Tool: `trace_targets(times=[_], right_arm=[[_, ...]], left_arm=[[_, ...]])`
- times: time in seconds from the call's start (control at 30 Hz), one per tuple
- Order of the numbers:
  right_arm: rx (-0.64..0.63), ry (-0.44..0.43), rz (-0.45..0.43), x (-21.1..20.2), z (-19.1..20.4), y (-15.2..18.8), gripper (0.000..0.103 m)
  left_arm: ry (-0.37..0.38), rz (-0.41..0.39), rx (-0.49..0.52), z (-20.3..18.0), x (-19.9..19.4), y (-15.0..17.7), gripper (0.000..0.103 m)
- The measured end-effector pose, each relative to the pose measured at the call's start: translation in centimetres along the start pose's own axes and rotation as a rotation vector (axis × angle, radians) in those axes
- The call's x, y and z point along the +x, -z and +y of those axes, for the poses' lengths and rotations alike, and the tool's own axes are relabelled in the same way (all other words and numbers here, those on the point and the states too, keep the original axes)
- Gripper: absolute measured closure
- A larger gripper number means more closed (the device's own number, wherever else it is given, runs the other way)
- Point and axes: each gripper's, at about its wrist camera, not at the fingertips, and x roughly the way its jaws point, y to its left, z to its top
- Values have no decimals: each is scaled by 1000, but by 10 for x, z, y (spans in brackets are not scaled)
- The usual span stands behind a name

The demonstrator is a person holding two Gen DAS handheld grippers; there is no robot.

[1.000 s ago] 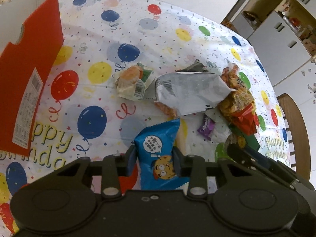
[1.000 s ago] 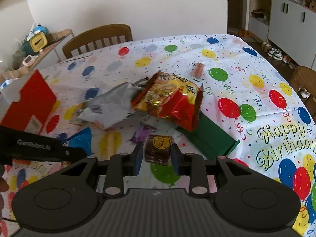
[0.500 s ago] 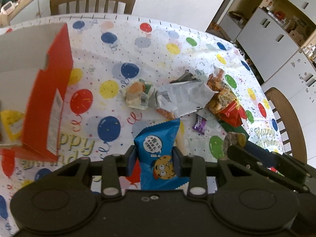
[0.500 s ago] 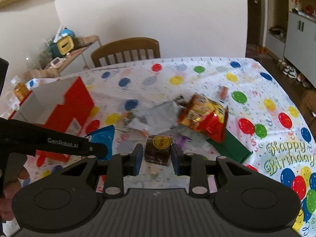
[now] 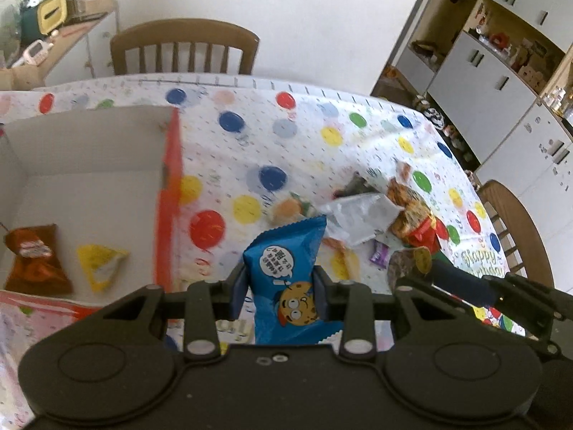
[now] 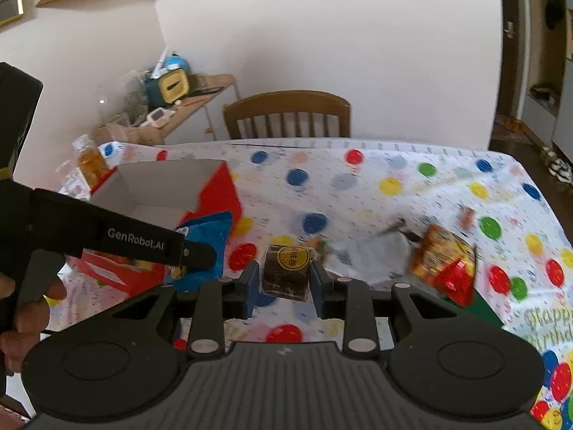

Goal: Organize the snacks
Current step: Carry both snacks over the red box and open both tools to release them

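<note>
Pinching a blue cookie packet (image 5: 286, 272) between my left jaws (image 5: 279, 292), I hold it clear of the surface (image 5: 308, 150), its crimped top edge pointing away from me. Off to the left of those jaws sits the red box (image 5: 89, 186), open at the top, with a brown snack bag (image 5: 34, 259) and a yellow packet (image 5: 100, 265) lying on its white floor. My right jaws (image 6: 284, 286) are clamped on a small dark brown cake wrapper (image 6: 286, 272) with a round yellow label, also held above the surface. Ahead and to the right of both jaws the loose pile lies on the balloon-print cloth: a silver packet (image 5: 361, 218), an orange and red bag (image 6: 444, 268) and a small purple sweet (image 5: 379, 254). From my right side the left tool (image 6: 107, 236) crosses in front of the red box, gripped by my hand (image 6: 25, 319)
</note>
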Motion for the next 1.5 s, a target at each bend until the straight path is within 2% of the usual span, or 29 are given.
trace_targets(times=[0.37, 0.73, 1.03, 1.23, 1.5], right_arm=[[-82, -67, -25, 24, 56, -32, 73], [-187, -129, 21, 70, 116, -53, 73], [-270, -126, 91, 126, 150, -55, 73], [-296, -121, 141, 158, 162, -56, 73], [-315, -112, 208, 191, 166, -50, 73]], left_arm=[[-43, -60, -39, 60, -34, -20, 68], [-141, -88, -94, 131, -46, -38, 68], [-221, -79, -110, 181, -31, -54, 68], [-248, -48, -75, 191, -7, -62, 68], [-243, 13, -45, 194, 32, -68, 68]])
